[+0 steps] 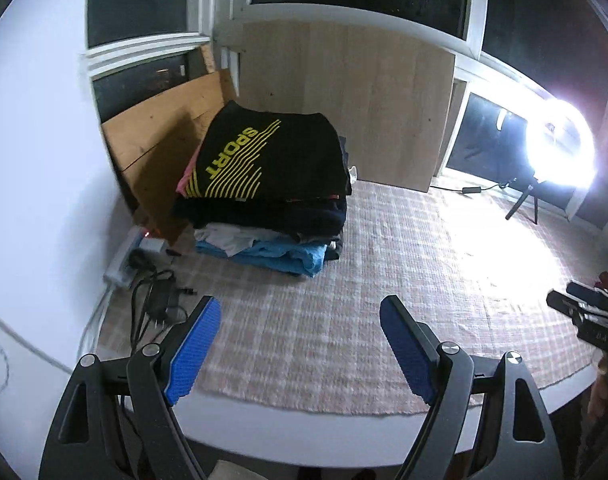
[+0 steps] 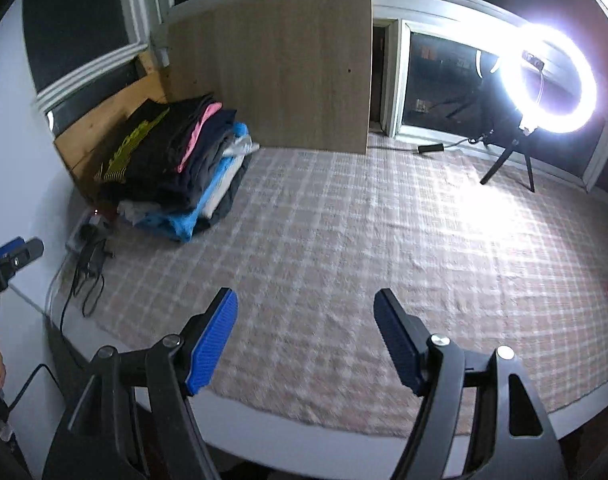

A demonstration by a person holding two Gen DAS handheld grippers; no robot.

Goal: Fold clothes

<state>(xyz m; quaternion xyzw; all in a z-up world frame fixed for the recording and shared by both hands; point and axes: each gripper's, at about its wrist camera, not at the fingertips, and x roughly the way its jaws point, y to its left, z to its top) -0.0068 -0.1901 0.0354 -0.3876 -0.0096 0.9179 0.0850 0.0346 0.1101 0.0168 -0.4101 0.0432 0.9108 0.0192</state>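
Both tongs, left tongs and right tongs, stand wide with nothing between them, over the bare checked mat. Folded pile of clothes sits at the mat's far left corner, black shirt on top. Next garment likely lies off to the right; judged best to spread it flat mid-mat before any fold.

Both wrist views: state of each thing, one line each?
Left gripper: jaws open, nothing between them.
Right gripper: jaws open, nothing between them.
Clothes stack: folded, piled at the mat's far left corner.
Black SPORT shirt: folded, on top of the stack.
Mat: spread flat.
Ring light: on.
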